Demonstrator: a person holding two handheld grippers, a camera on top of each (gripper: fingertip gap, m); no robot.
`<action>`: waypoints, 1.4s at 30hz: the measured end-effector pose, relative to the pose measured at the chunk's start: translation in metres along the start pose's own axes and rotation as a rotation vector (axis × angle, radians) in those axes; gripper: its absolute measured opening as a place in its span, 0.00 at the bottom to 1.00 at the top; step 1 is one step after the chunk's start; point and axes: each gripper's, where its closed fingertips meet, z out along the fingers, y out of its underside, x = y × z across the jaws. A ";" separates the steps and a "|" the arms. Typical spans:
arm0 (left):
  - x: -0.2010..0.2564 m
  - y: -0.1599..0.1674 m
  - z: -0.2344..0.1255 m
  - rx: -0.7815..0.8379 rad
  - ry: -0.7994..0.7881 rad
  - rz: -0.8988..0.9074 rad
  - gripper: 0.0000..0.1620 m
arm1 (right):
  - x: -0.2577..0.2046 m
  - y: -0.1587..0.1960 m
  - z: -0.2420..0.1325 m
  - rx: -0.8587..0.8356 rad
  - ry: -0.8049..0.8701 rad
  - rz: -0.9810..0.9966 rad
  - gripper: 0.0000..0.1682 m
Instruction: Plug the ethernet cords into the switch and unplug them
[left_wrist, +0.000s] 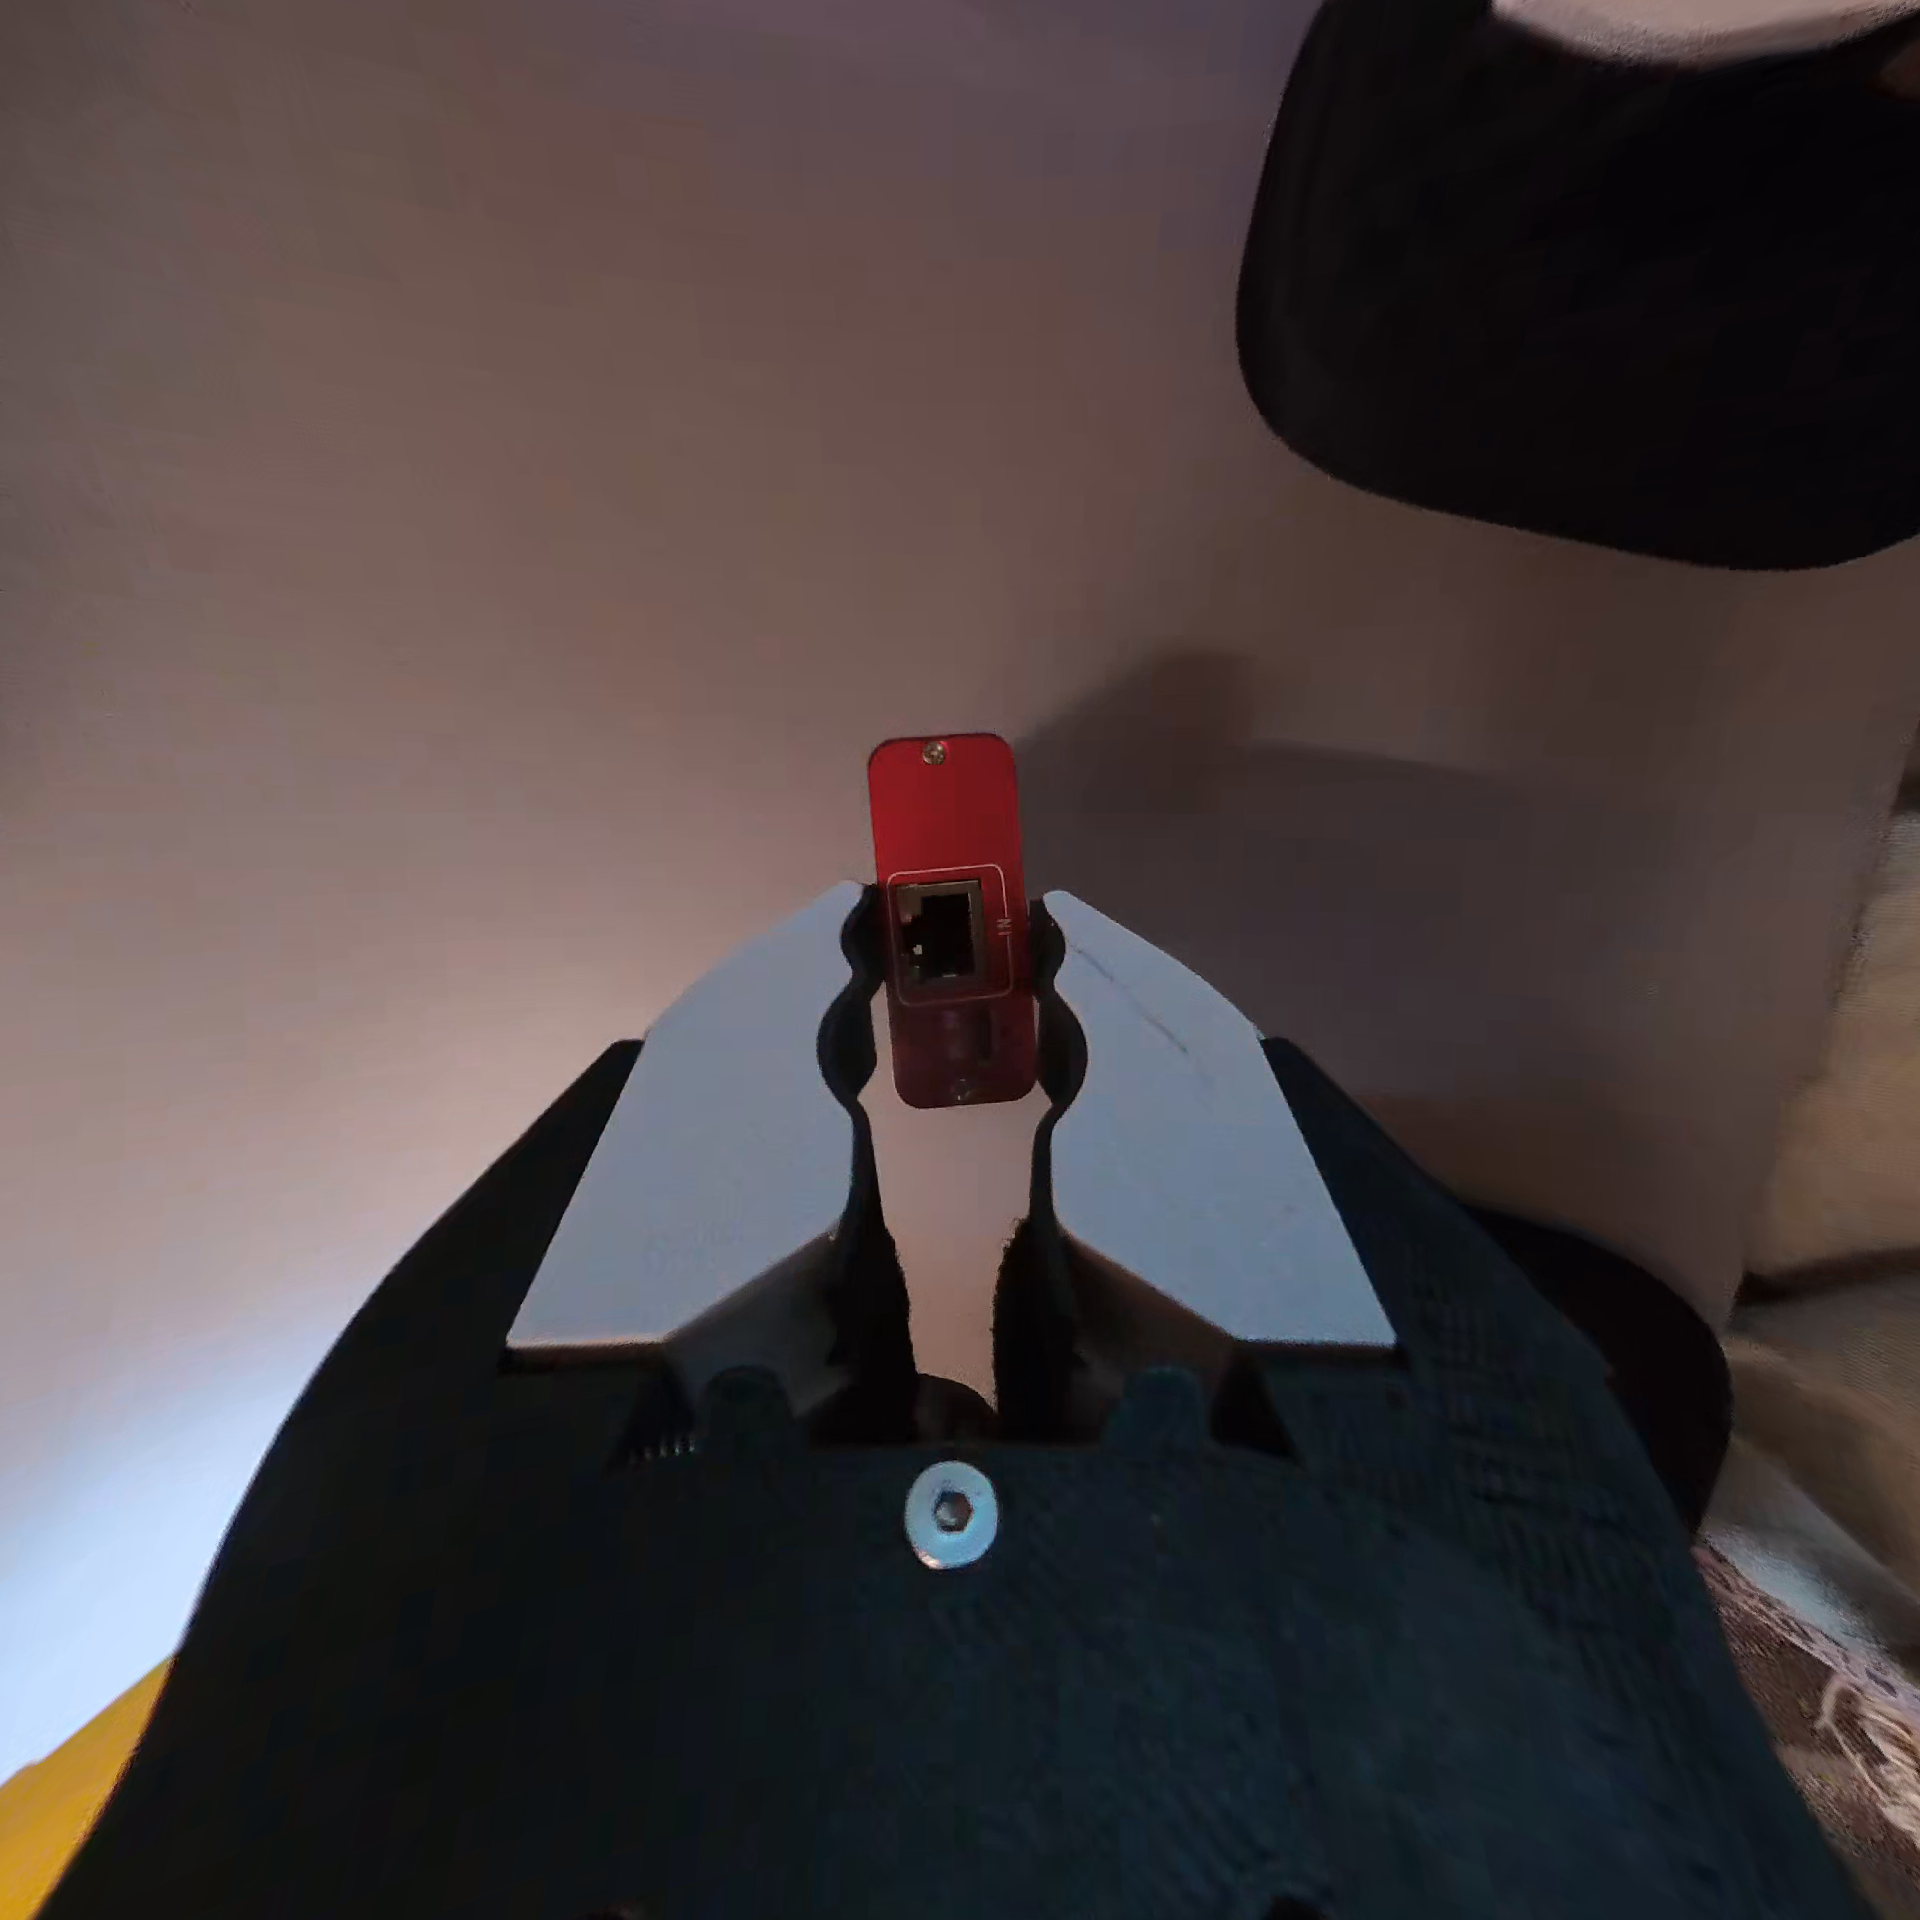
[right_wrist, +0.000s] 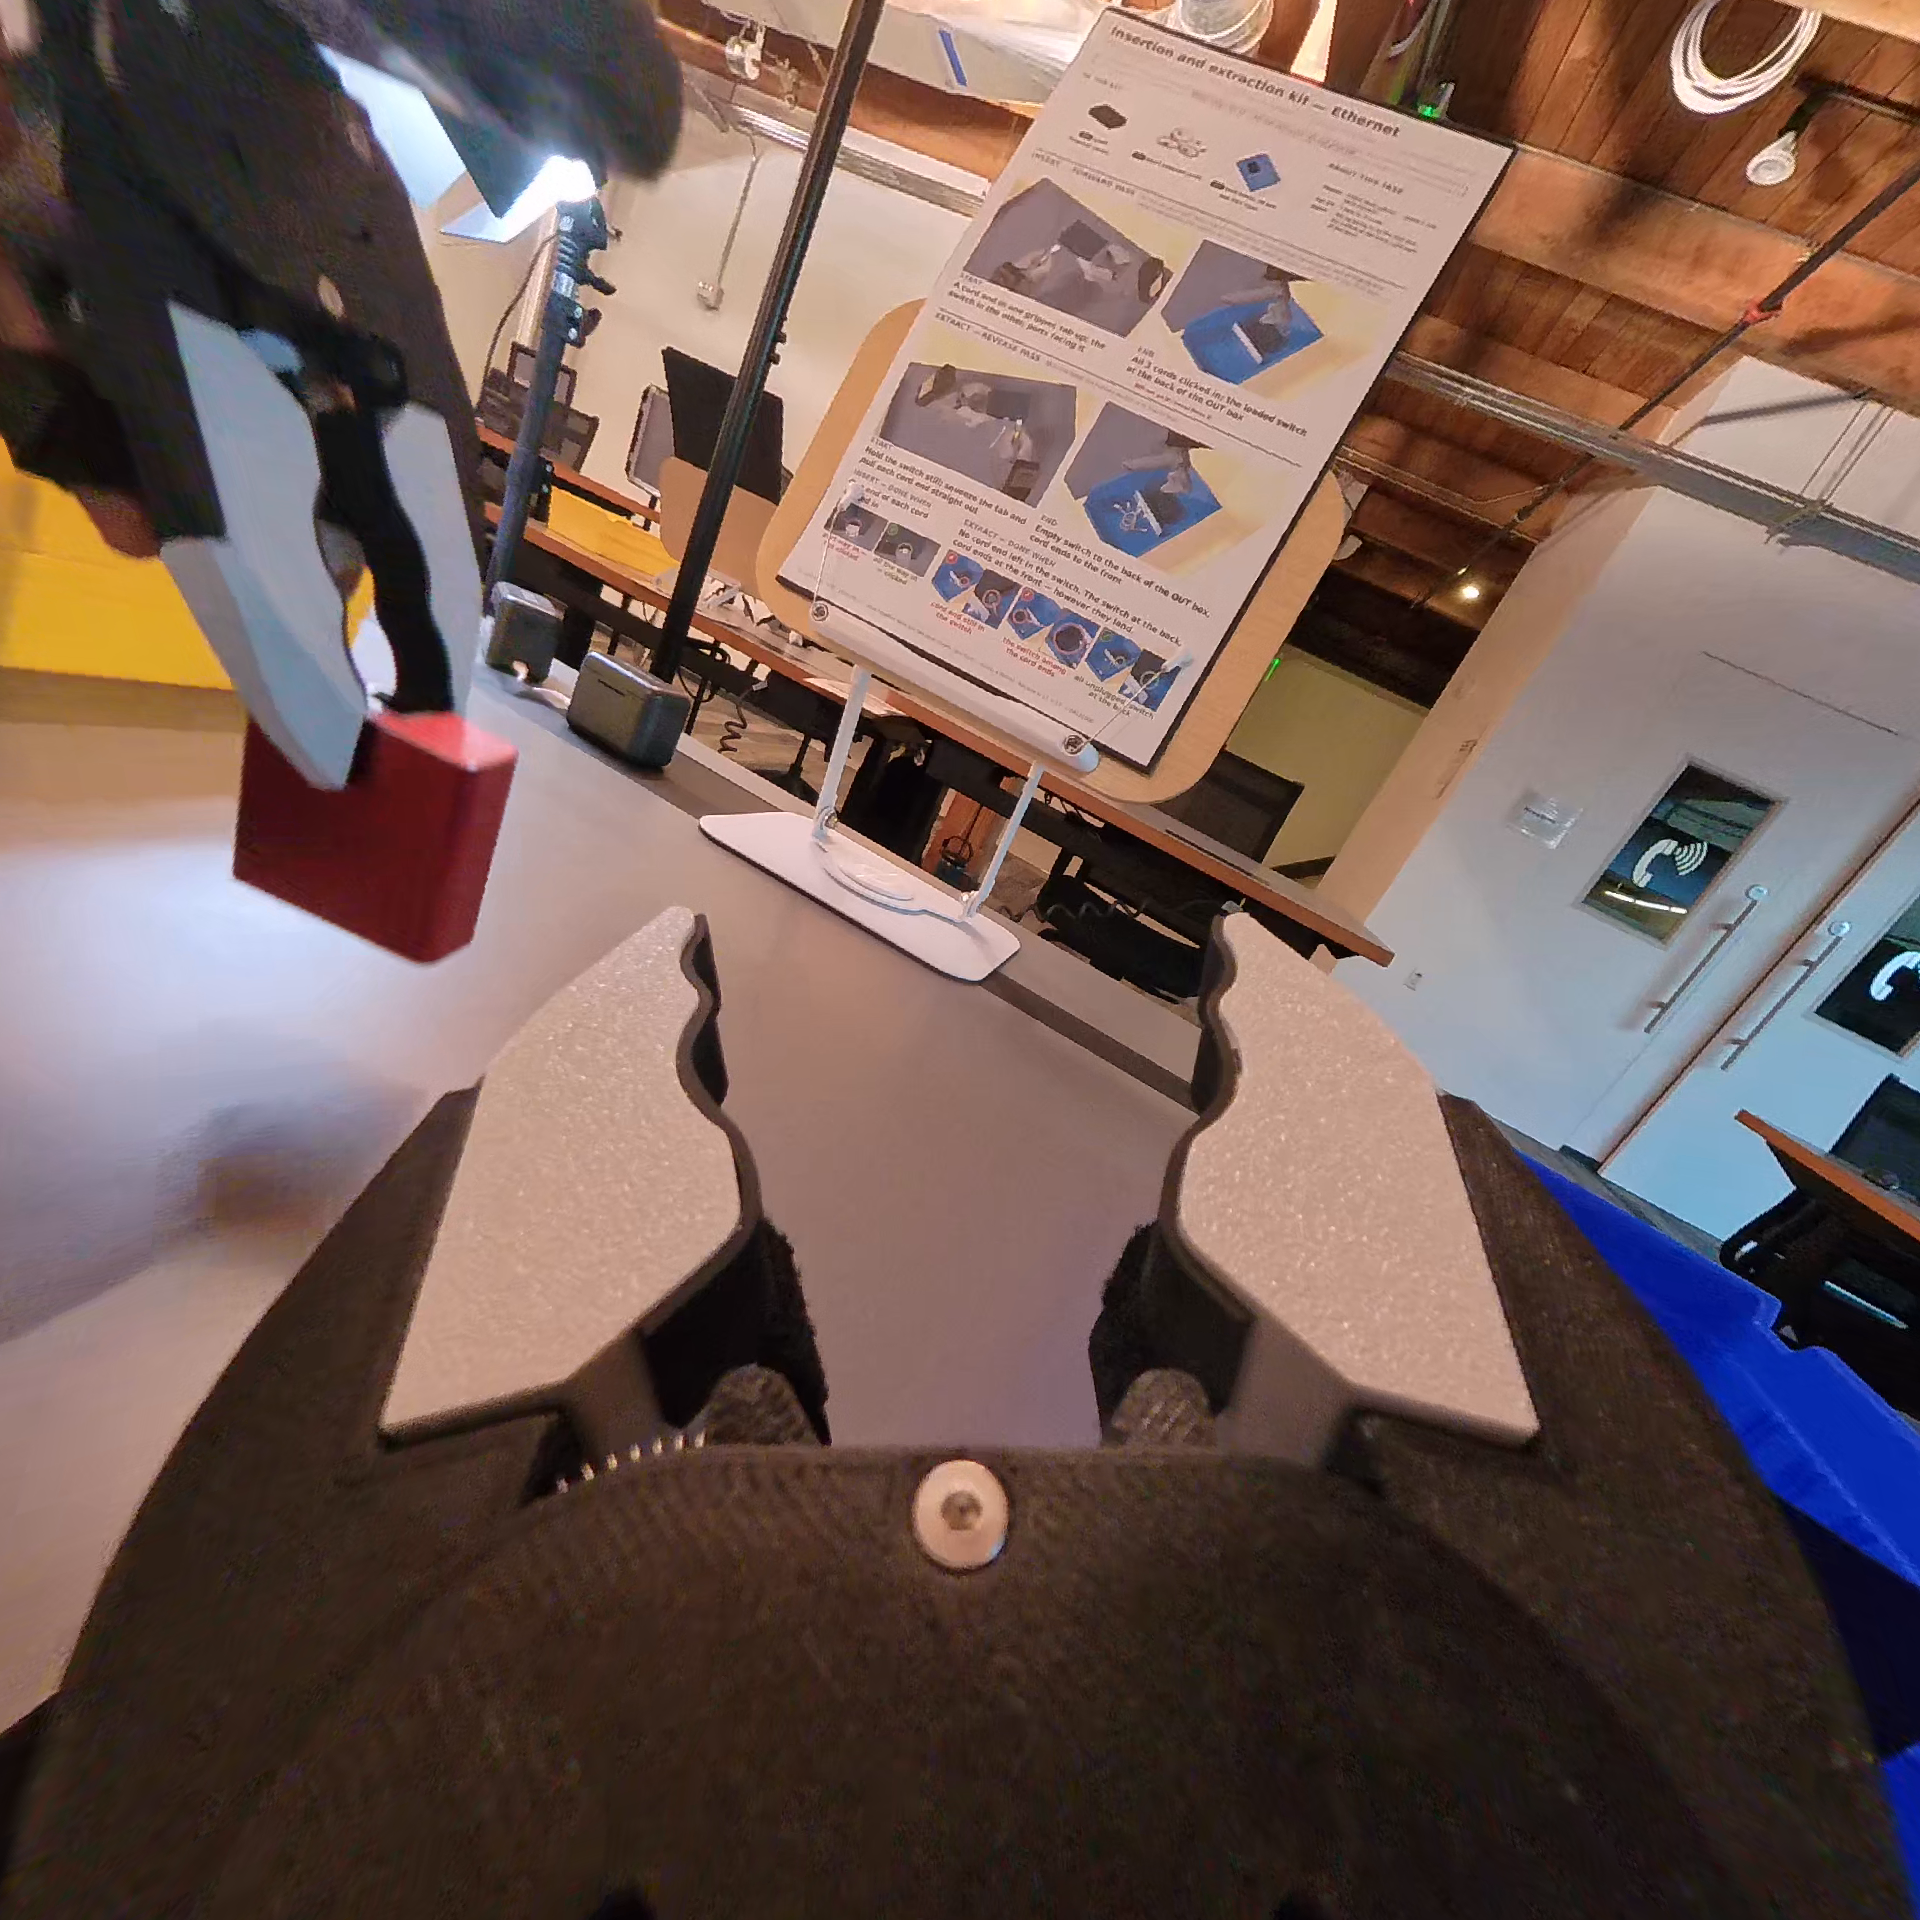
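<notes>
The red switch (left_wrist: 954, 925) sat pinched in my left tongs (left_wrist: 951, 935), both pads pressed to its narrow sides, one empty port facing my left wrist camera. No cord was plugged into that port. In the right wrist view the same switch (right_wrist: 374, 836) hung in the air at upper left, clear of the grey table (right_wrist: 935, 1143), and the left tongs (right_wrist: 400, 717) came down on it from above, tilted, fingers pointing down and slightly right. The switch's body stuck out below the fingertips, a corner lowest.

My right tongs (right_wrist: 956, 997) were spread wide, nothing between the fingers, only bare table showing through the gap. They were angled low over the table, pointed toward the far edge, well apart from the switch, which lay up and left of them.

Past the right tongs a white stand (right_wrist: 862, 873) stood on the table and carried an instruction sheet (right_wrist: 1122, 395) on a wood-coloured board, tilted in frame. A blue bin (right_wrist: 1766, 1455) edged in at lower right, beside the right tongs' body. A dark box (right_wrist: 629, 707) sat on the table's far side near a black pole (right_wrist: 769, 312).

In the left wrist view a dark rounded shape (left_wrist: 1579, 312) filled the upper right; I couldn't tell what it was.
</notes>
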 end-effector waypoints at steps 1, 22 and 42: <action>0.001 0.001 0.007 -0.008 0.012 0.001 0.16 | 0.000 0.000 0.000 0.001 0.000 0.001 0.53; 0.003 0.003 -0.037 0.329 -0.069 -0.127 0.39 | -0.002 0.002 0.001 -0.014 -0.002 -0.030 0.52; -0.045 0.281 -0.121 0.206 -0.484 -0.847 0.28 | -0.007 0.005 0.003 -0.042 -0.005 -0.073 0.52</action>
